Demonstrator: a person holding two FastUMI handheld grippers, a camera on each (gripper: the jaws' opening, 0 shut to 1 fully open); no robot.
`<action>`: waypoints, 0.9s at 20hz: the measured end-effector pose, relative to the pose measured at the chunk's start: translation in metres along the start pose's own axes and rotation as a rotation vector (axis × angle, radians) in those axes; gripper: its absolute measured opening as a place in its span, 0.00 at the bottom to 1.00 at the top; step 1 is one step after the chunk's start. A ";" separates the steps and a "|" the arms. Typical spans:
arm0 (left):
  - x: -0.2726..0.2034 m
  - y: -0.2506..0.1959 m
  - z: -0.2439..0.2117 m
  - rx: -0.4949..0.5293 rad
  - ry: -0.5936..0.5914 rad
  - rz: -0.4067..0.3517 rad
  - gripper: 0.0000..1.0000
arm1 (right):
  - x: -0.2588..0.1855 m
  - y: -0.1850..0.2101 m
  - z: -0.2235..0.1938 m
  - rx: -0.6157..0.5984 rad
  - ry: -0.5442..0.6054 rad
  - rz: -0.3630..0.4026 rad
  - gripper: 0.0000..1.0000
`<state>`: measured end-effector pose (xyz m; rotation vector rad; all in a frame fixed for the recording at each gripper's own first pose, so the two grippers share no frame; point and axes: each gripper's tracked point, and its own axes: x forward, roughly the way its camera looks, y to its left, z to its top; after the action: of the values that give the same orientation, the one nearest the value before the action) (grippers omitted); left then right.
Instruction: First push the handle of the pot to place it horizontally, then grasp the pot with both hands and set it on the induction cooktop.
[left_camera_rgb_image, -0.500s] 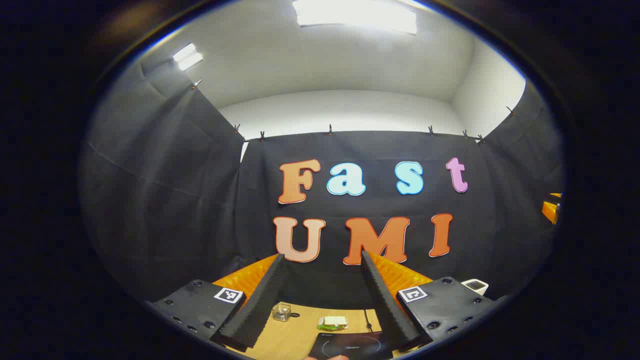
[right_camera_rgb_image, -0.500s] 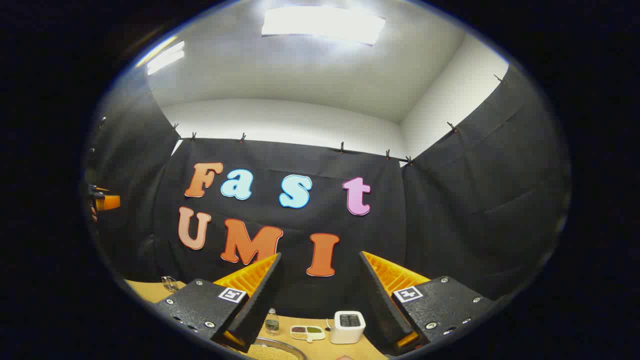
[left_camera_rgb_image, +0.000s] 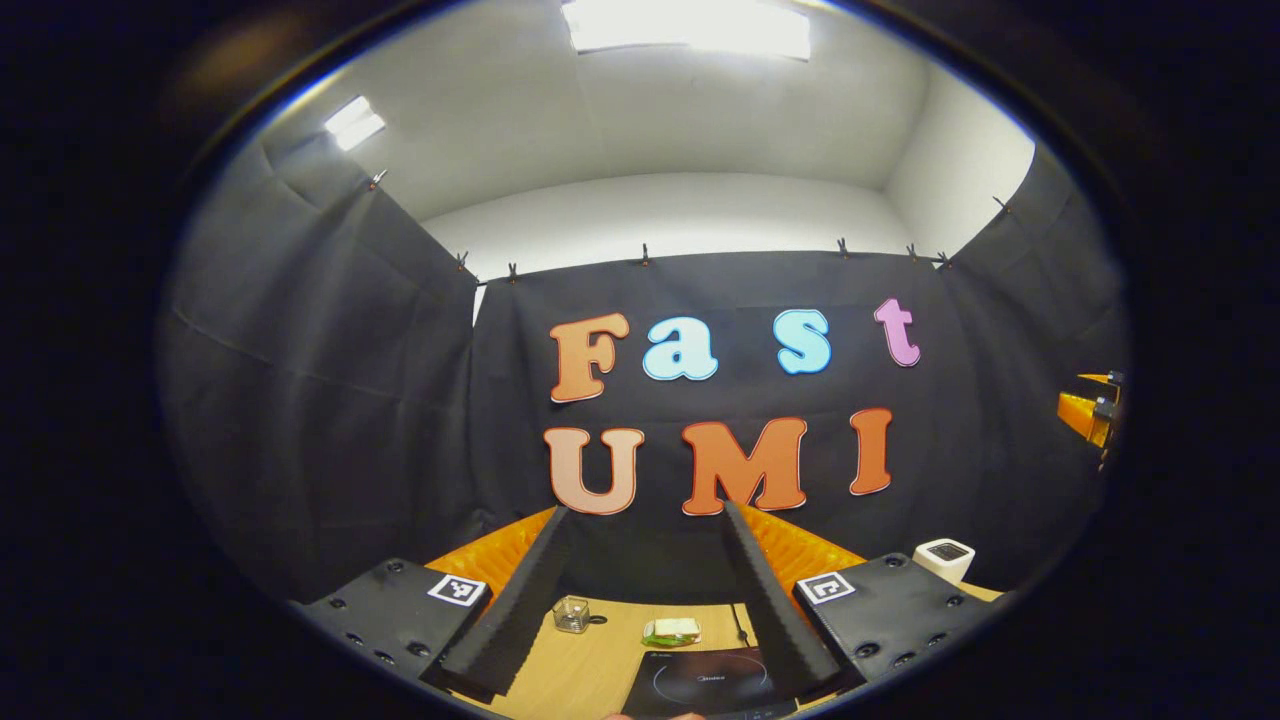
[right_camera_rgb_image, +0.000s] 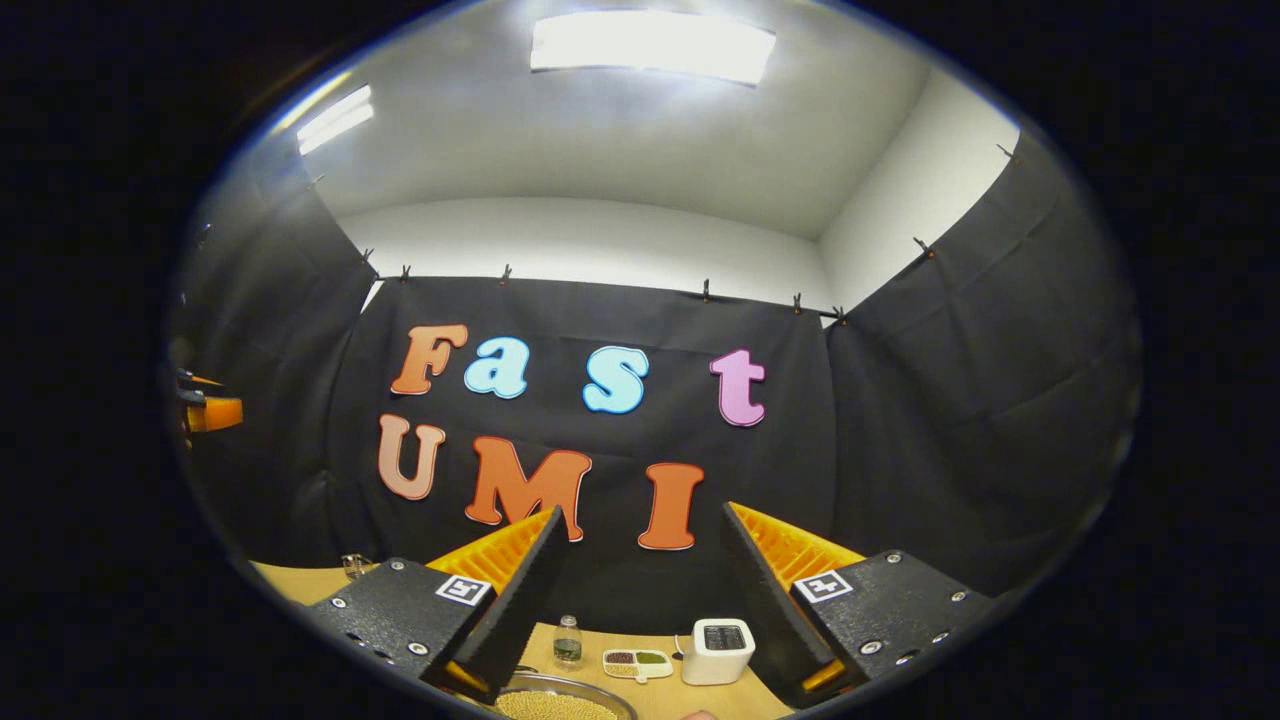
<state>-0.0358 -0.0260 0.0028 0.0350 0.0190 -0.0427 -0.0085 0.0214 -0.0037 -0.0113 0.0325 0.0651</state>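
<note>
Holding my left tool (left_camera_rgb_image: 645, 600) and right tool (right_camera_rgb_image: 640, 610) wide and empty above the bench (left_camera_rgb_image: 590, 665), I see the induction cooktop (left_camera_rgb_image: 705, 685) bare, pot unseen, everything left.

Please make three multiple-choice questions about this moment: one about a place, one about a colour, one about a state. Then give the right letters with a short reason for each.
1. In the left gripper view, where does the induction cooktop lie?
A. on the wooden table, low between the left gripper's fingers
B. hanging on the cloth wall
C. on top of the toaster

2. What colour is the toaster in the right gripper view?
A. red
B. white
C. green

3. How does the right gripper stand?
A. shut on the small bottle
B. shut on the toaster
C. open, holding nothing

Answers:
1. A: the dark flat cooktop rests on the tabletop at the bottom of the view.
2. B: its casing is white, beside a small divided dish.
3. C: the fingers stand wide apart, with the small bottle far off on the table.
</note>
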 end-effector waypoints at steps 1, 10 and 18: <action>0.001 -0.005 0.000 0.006 -0.003 -0.011 0.96 | 0.004 0.003 -0.006 0.001 0.016 -0.005 0.95; 0.024 -0.020 -0.012 -0.015 0.018 -0.014 0.98 | 0.001 0.006 -0.016 0.076 0.089 0.050 0.95; 0.034 -0.021 -0.018 -0.041 -0.012 -0.002 0.99 | -0.016 0.004 -0.037 0.009 0.134 0.072 0.95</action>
<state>-0.0029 -0.0481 -0.0166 -0.0059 0.0082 -0.0450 -0.0262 0.0243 -0.0399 -0.0058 0.1670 0.1359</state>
